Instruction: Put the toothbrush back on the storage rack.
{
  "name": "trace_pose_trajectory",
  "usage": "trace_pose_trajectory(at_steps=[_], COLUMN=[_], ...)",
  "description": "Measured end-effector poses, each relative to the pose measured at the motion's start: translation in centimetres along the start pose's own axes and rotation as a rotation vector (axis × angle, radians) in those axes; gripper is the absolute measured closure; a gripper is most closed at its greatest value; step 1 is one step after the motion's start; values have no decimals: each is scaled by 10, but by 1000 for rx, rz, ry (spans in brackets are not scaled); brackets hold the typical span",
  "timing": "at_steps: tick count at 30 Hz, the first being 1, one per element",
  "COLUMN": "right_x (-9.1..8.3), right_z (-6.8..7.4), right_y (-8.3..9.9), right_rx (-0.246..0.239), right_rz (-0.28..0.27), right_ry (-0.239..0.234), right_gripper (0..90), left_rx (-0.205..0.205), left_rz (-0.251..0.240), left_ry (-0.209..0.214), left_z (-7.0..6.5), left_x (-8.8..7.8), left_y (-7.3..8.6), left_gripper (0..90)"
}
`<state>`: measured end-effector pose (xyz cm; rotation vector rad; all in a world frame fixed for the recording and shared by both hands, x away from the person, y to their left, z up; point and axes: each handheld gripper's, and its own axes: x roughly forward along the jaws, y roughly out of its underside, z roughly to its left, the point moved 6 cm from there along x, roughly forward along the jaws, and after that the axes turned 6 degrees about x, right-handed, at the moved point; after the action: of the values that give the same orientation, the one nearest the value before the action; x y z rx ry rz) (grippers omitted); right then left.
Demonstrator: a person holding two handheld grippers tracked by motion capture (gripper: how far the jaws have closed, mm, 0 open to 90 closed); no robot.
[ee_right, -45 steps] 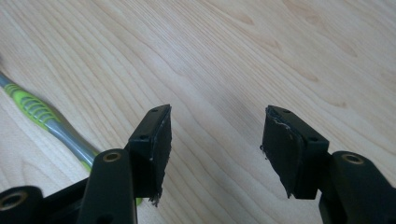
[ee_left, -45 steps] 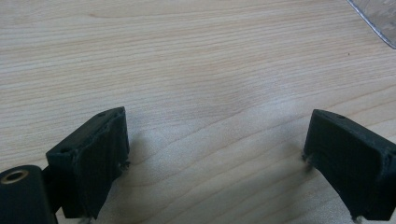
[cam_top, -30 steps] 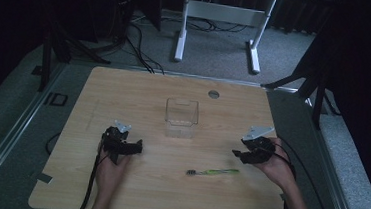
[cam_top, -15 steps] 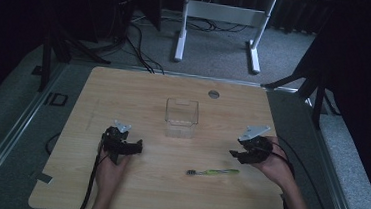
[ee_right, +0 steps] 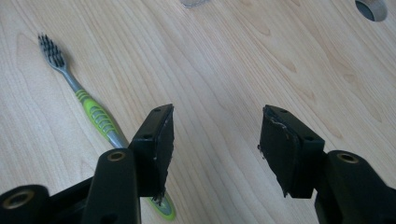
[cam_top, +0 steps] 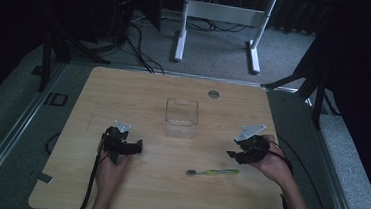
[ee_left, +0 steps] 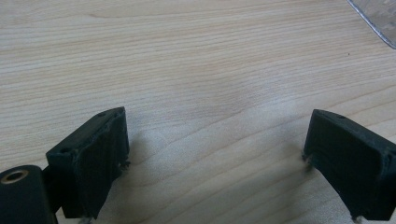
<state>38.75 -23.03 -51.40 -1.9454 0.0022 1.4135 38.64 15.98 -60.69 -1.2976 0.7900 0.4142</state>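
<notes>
The right gripper (ee_right: 215, 140) (jaws apart, just been closing, nothing between them) hovers just beside the green-handled plastic toothbrush (ee_right: 95, 114) on the pale wooden worktop (cam_top: 139, 96); the left gripper (ee_left: 215, 149) stands released.

You're seeing the pale wooden worktop (cam_top: 138, 101) evenly lit from above, surroundings dark; the high view is dim and soft, both gripper views sharp with faint shadows.
</notes>
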Motion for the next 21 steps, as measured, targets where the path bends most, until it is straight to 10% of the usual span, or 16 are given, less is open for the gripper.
trace_pose_trajectory(at_steps=[21], right_x=[2], right_z=[12], right_y=[-10], right_rx=[-68], right_rz=[13], right_ry=[-36], right_gripper=[473], left_rx=[0], left_rz=[0], left_ry=[0], left_z=[0], left_x=[0], left_y=[0], left_gripper=[71])
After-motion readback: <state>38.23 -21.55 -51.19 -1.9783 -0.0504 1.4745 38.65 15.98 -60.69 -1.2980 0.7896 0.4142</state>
